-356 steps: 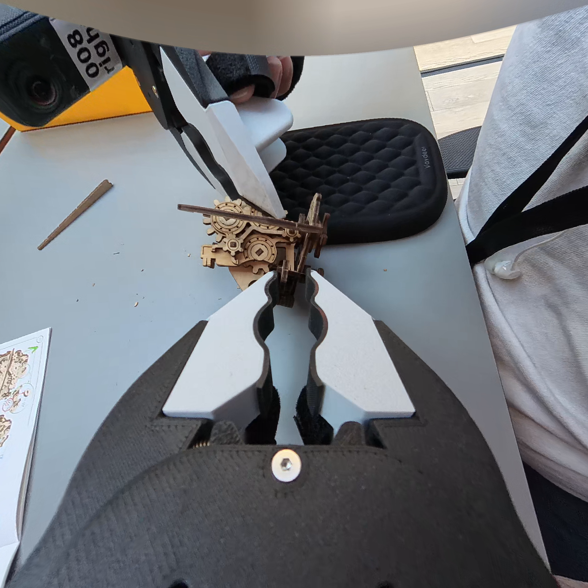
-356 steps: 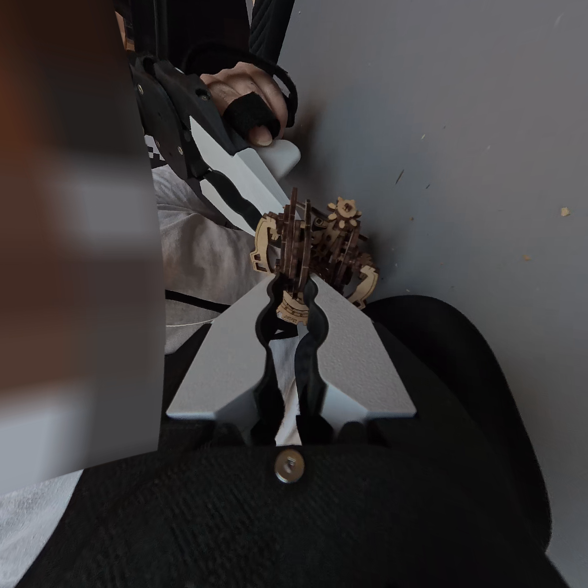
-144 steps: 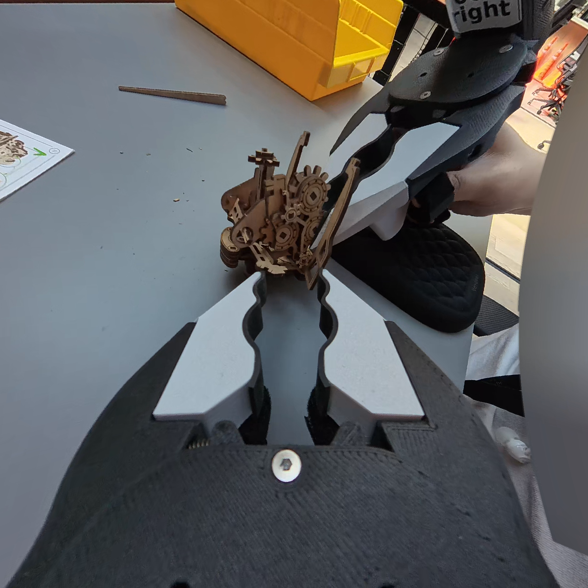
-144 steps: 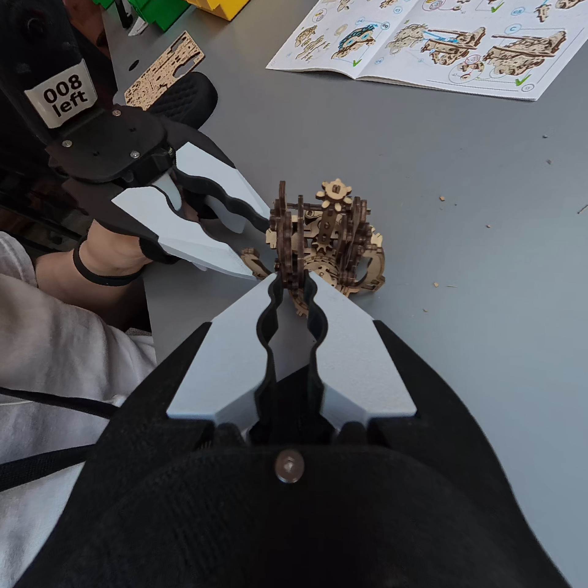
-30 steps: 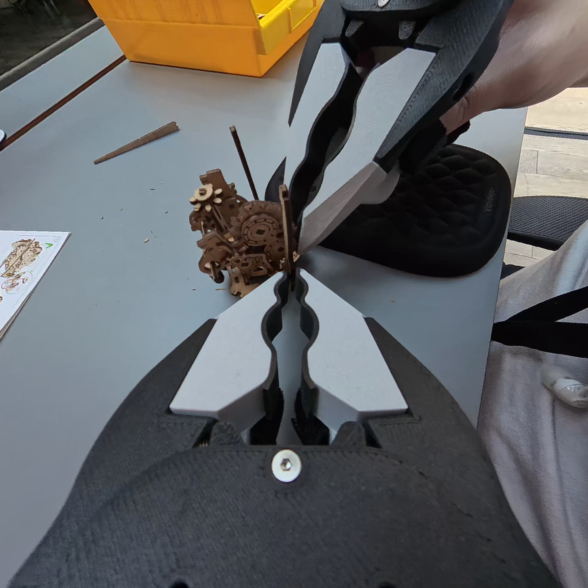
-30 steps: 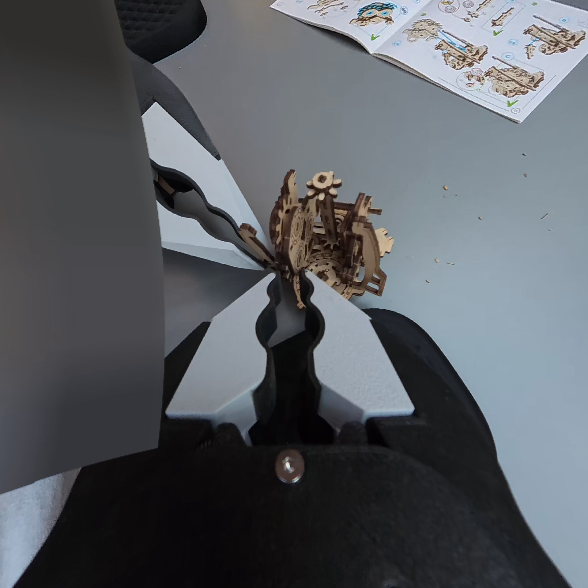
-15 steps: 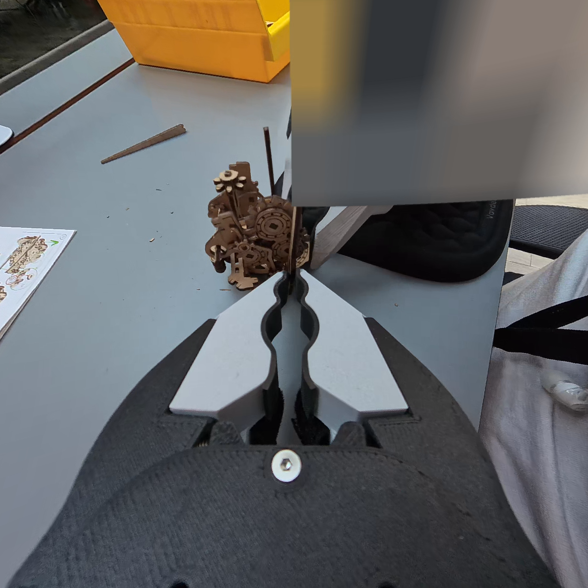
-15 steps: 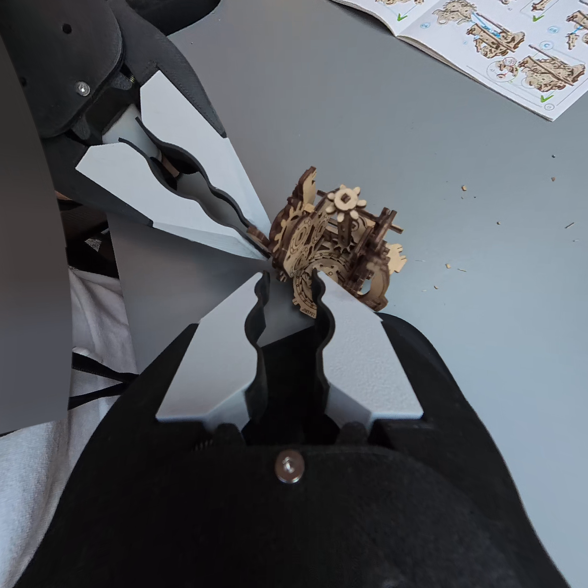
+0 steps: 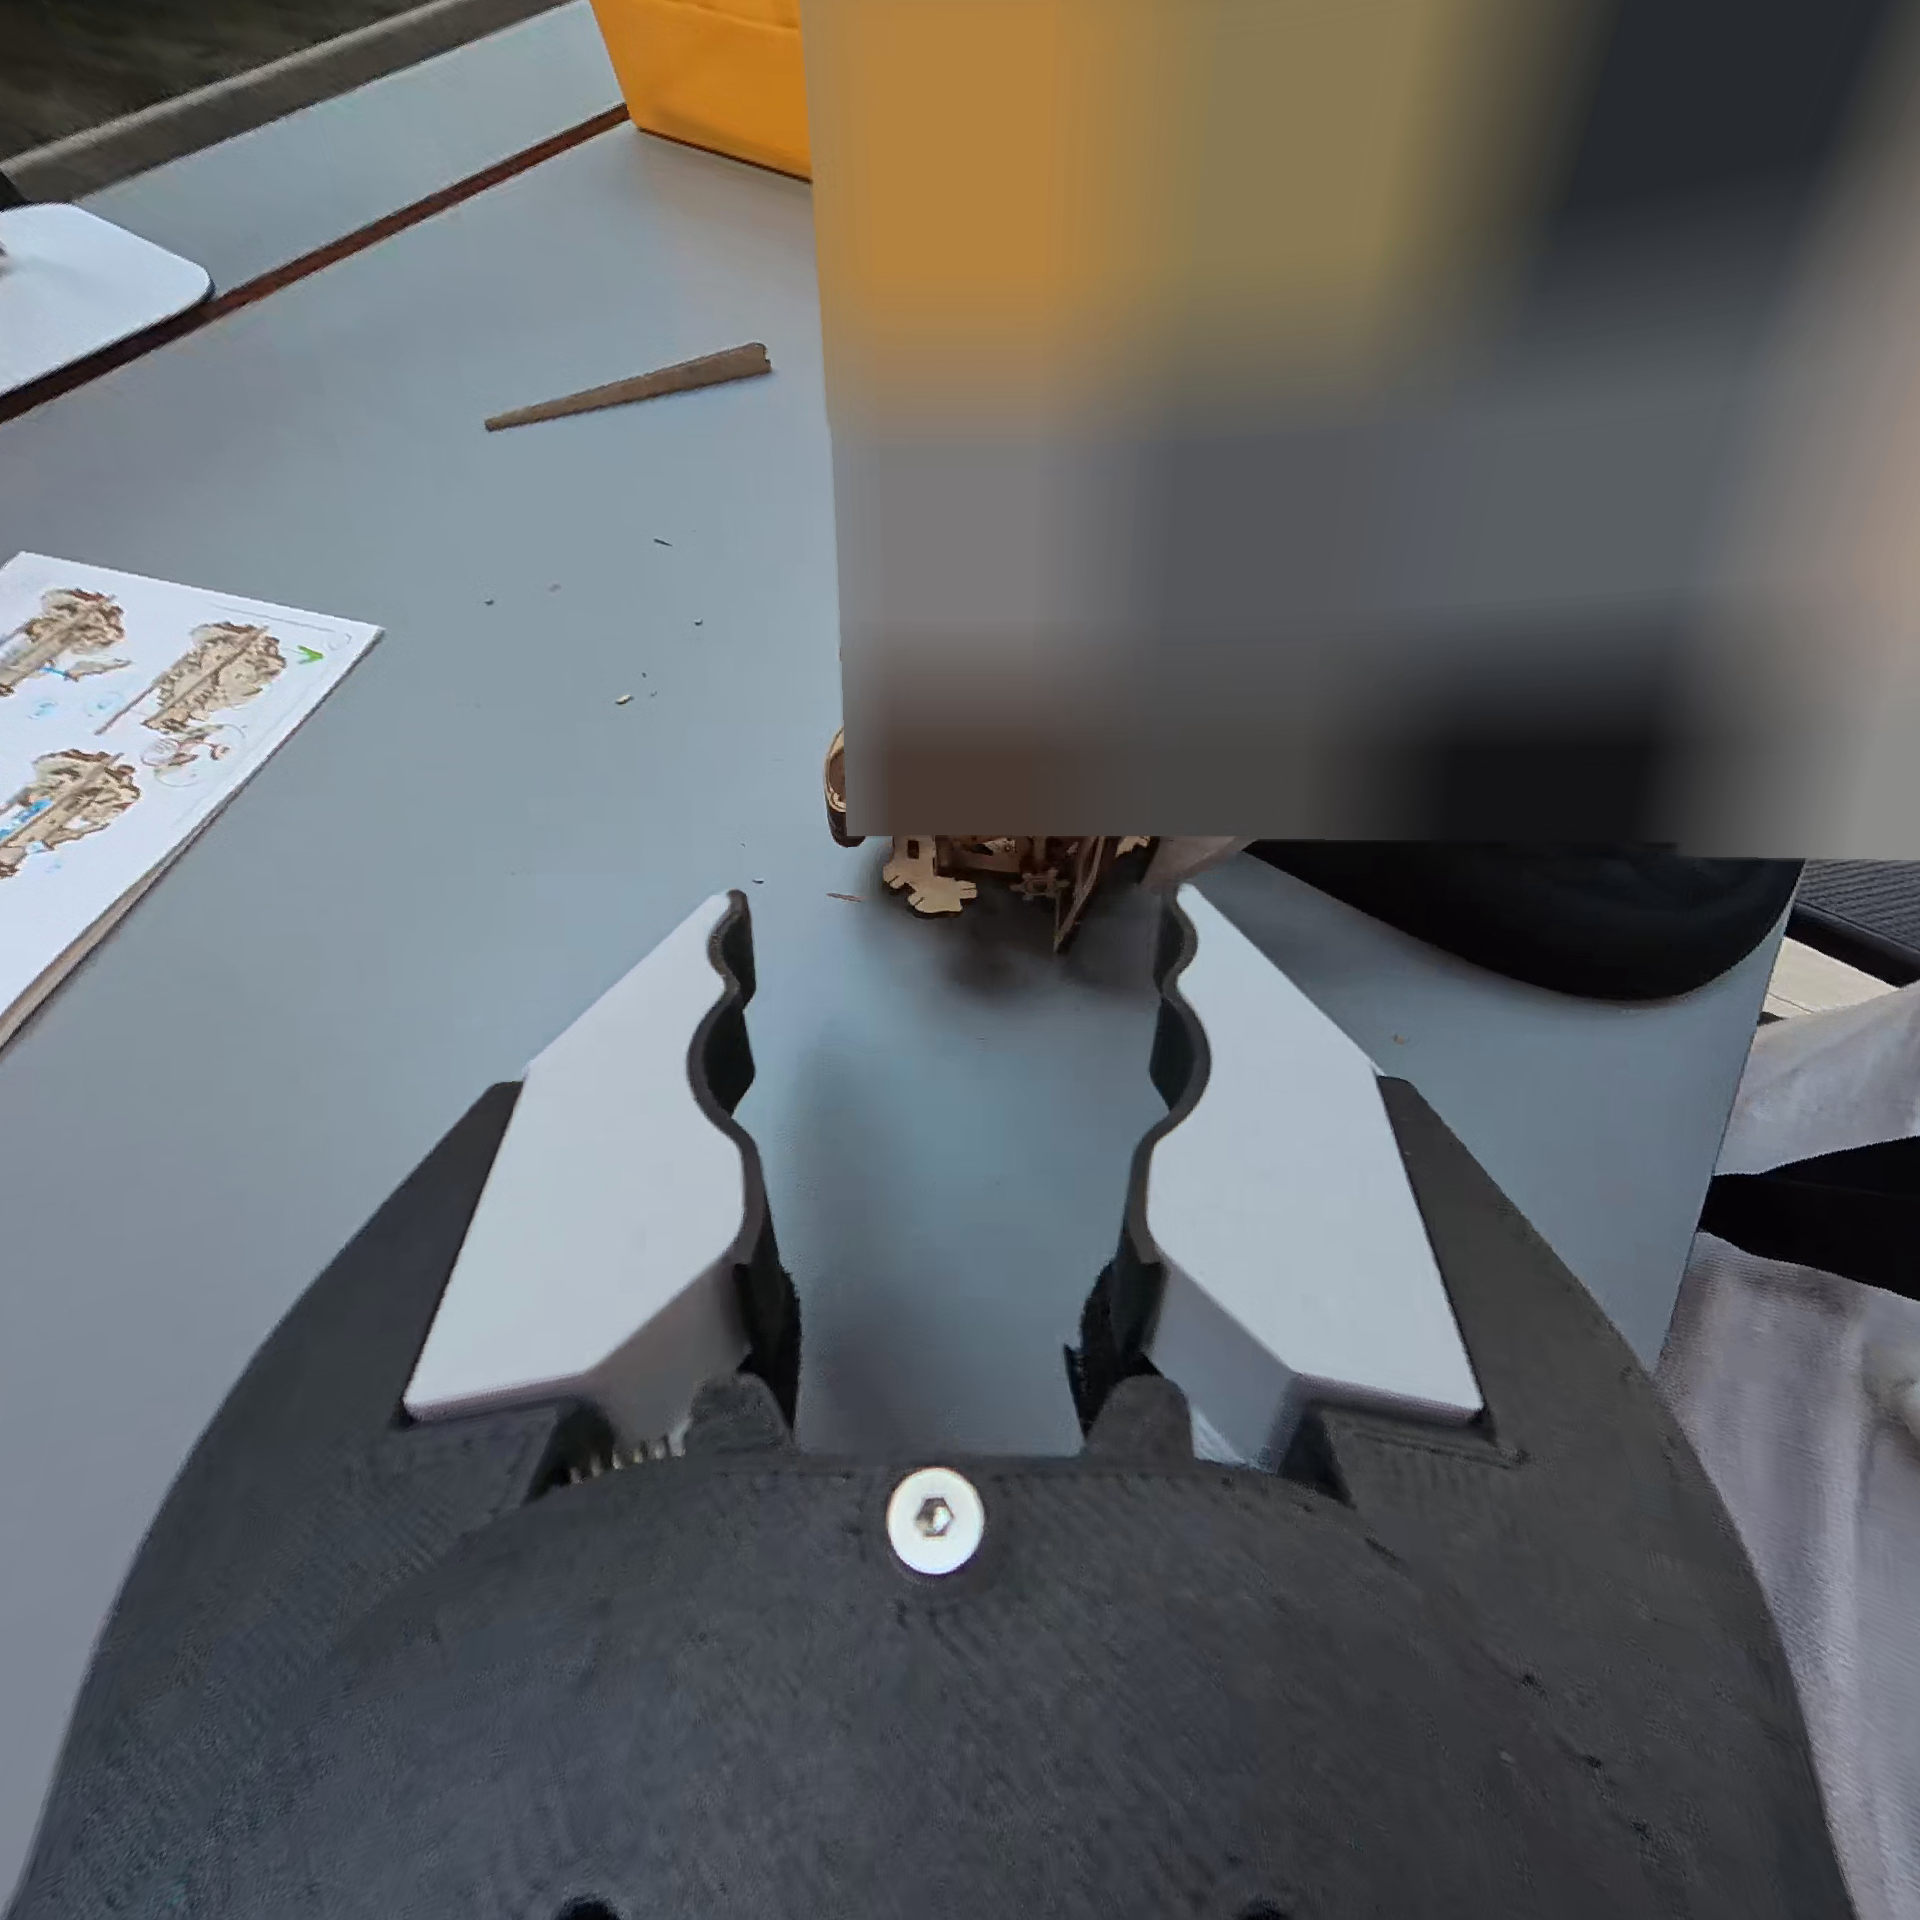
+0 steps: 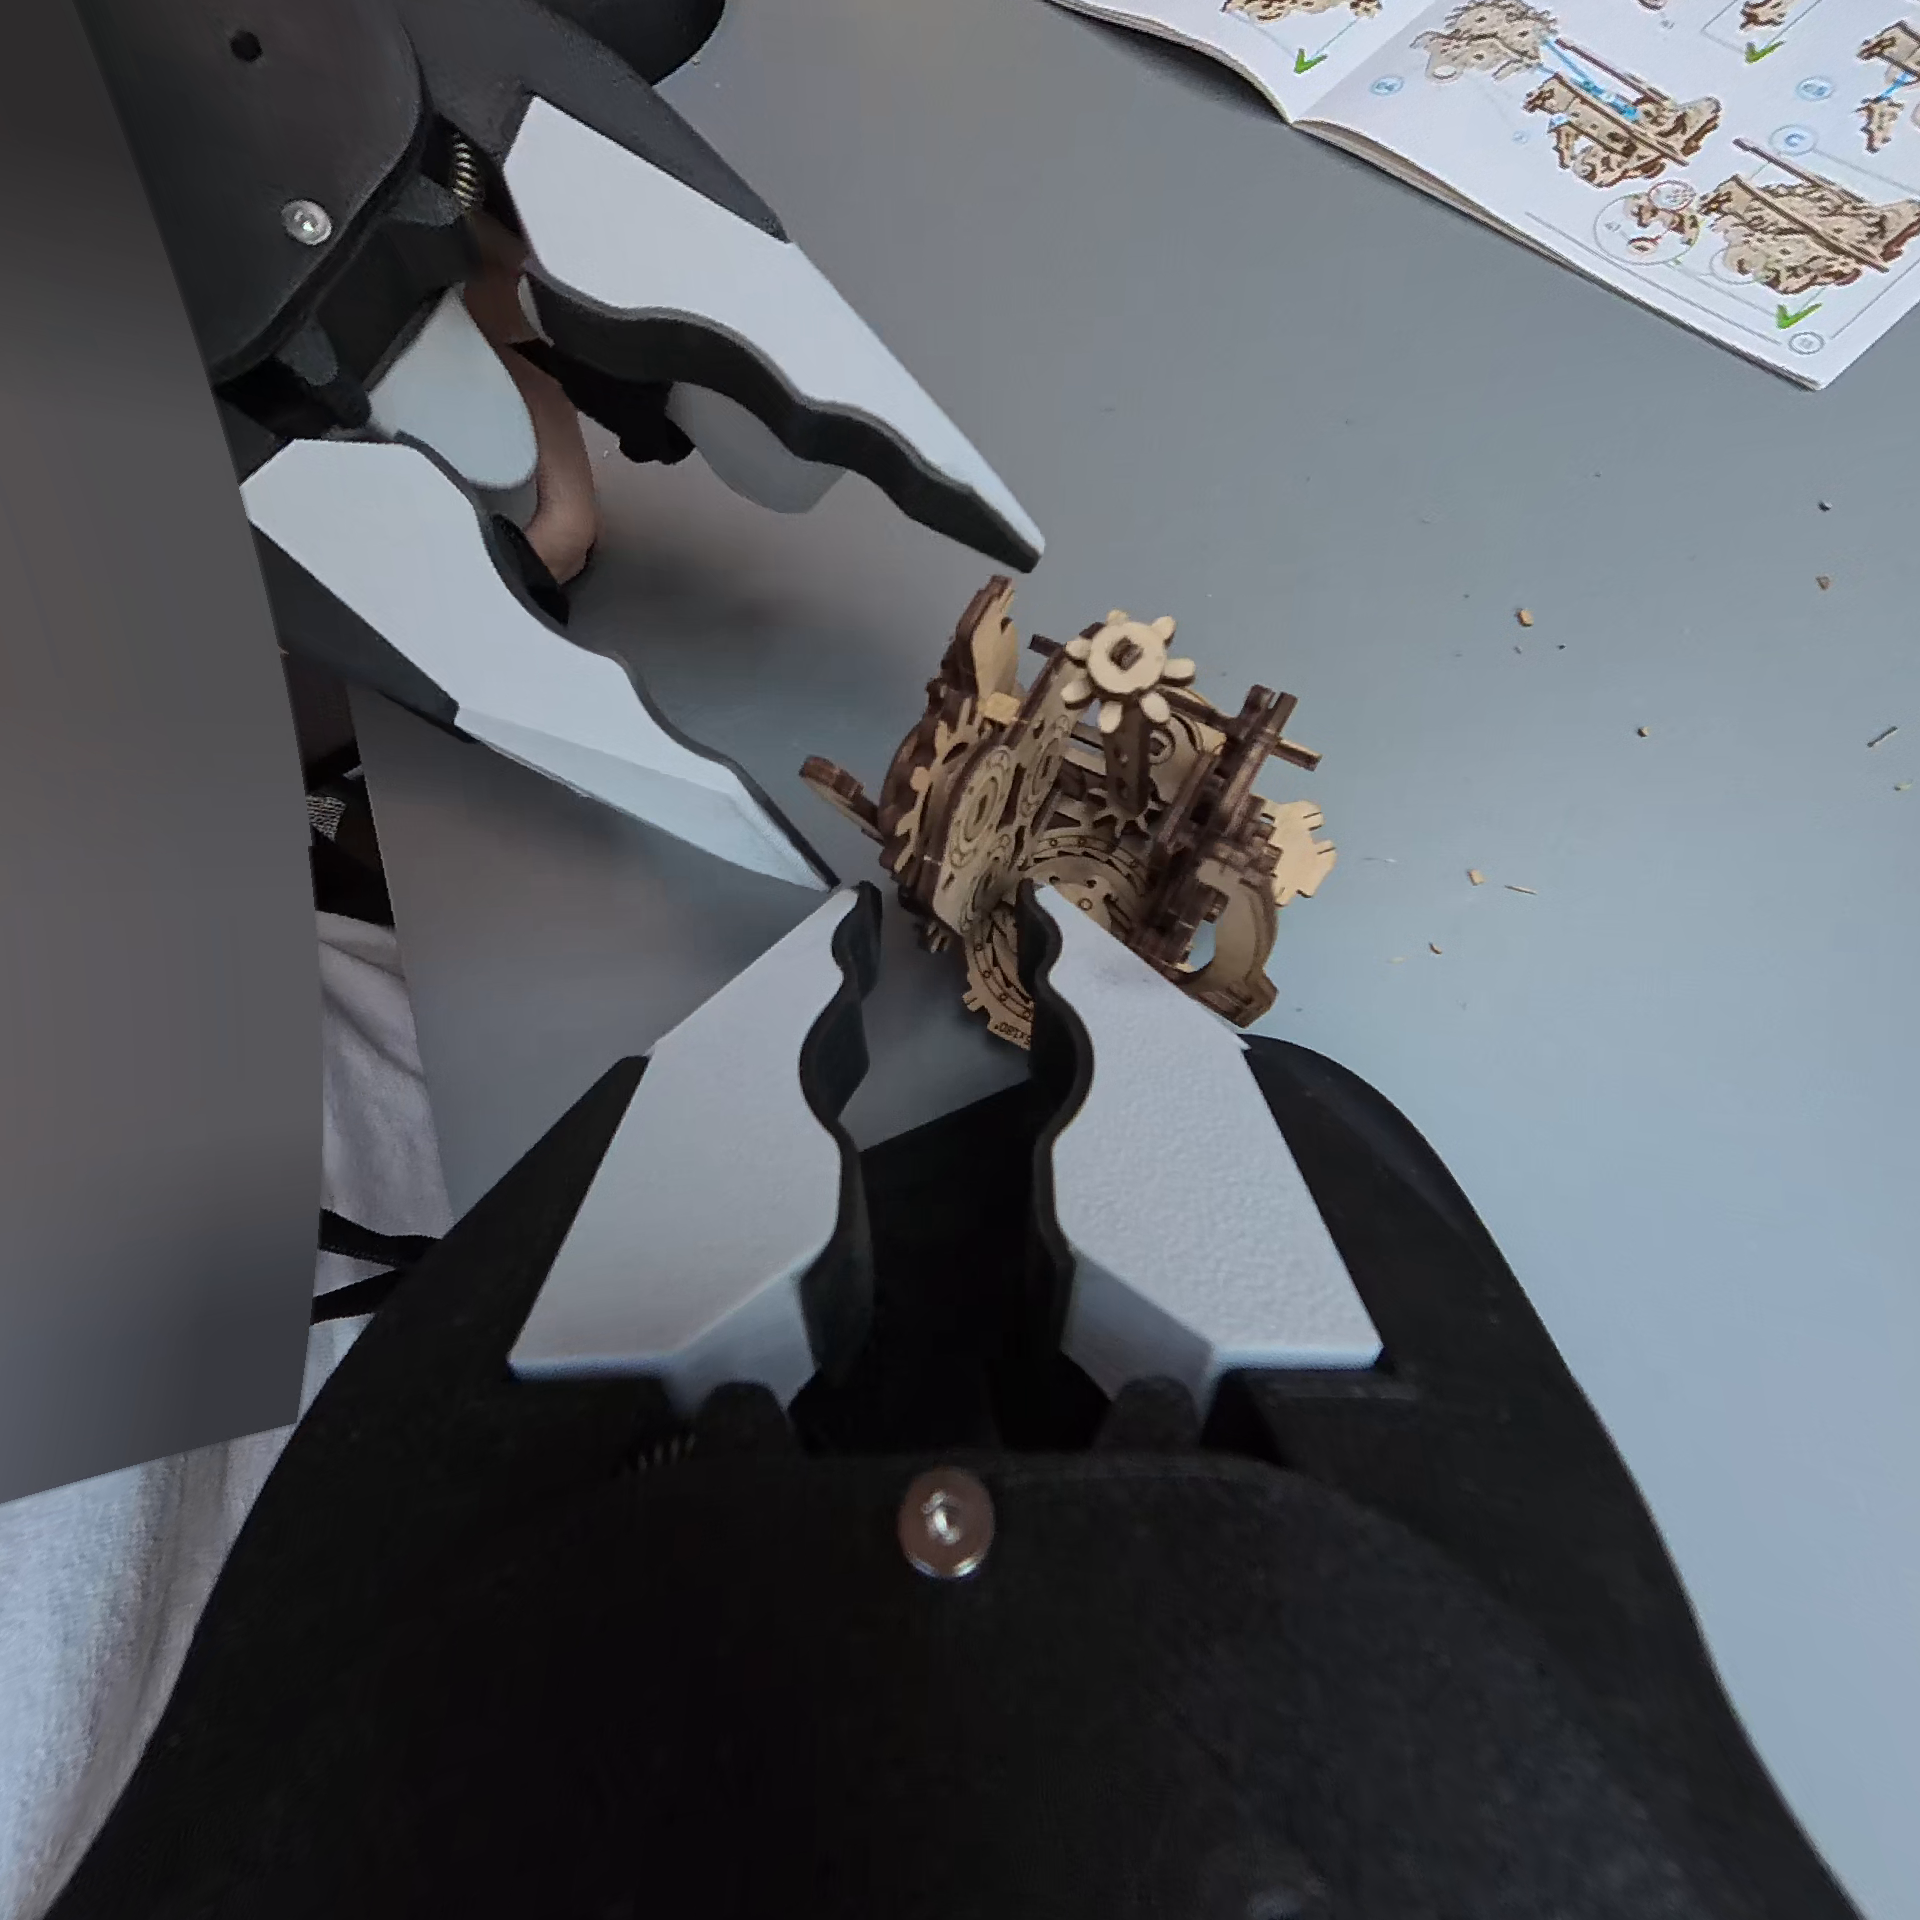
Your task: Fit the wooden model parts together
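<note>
My left hand-held gripper (image 9: 951, 914) is hanging with its jaws spread wide and nothing between them, just short of the wooden model (image 10: 1091, 821), which is sitting on the grey bench (image 10: 1558, 1143) close to its near edge. In the right wrist view, one left fingertip (image 10: 790, 862) is lying just beside a small tab that is sticking out of the model's side, apart from it as far as I can tell. My right hand-held gripper (image 10: 951, 914) is also parted, by a narrower gap, with a round geared plate at the model's base showing between its fingers; one finger seems to be touching that plate, but the jaws are not clamping it.

I am judging that both are loosened so the model can rest on its own weight while I am choosing a fresh hold; the model is tilting a little toward the right hand-held gripper, so that finger may be propping it. In the left wrist view, a blurred patch is covering most of the model, leaving only its lower edge showing.

Counting: one assembled model, two hand-held grippers, one open instruction booklet (image 10: 1621, 156) well apart at the far side, one loose tapered wooden stick (image 9: 634, 387) lying alone farther off, one yellow bin (image 9: 717, 83) at the back, one black cushioned pad (image 9: 1558, 925) beside the model, and a scatter of wood crumbs (image 10: 1475, 878) too small to count.
</note>
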Tool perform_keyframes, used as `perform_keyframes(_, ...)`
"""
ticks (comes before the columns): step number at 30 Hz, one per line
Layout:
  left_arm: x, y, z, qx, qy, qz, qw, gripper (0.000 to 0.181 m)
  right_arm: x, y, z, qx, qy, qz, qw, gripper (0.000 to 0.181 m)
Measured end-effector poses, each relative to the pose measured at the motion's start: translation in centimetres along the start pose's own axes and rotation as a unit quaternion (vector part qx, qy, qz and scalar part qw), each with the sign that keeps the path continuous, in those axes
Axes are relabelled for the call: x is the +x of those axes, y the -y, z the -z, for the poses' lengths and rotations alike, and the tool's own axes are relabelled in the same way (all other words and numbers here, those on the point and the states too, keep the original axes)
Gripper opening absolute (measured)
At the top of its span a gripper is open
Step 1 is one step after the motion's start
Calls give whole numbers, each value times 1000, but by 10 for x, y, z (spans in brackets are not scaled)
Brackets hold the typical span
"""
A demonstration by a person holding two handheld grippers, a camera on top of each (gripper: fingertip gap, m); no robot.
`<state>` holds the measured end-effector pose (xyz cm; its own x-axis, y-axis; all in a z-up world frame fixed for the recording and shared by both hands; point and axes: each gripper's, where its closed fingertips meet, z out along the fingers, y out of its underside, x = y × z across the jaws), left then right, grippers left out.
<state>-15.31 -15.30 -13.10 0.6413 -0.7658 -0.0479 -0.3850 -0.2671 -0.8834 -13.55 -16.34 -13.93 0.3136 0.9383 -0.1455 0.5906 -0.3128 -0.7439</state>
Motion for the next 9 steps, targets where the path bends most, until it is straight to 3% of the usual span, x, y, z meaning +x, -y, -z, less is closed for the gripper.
perform_keyframes(4, 7, -10, -8, -41, -54, 23, 997, 64, -2, -1, -1, 0, 2, -2, 1000, 26)
perform_keyframes(9, 5, -14, -15, -61, -58, -3, 996, 65, -1, -2, -1, 1, 6, -9, 1000, 26)
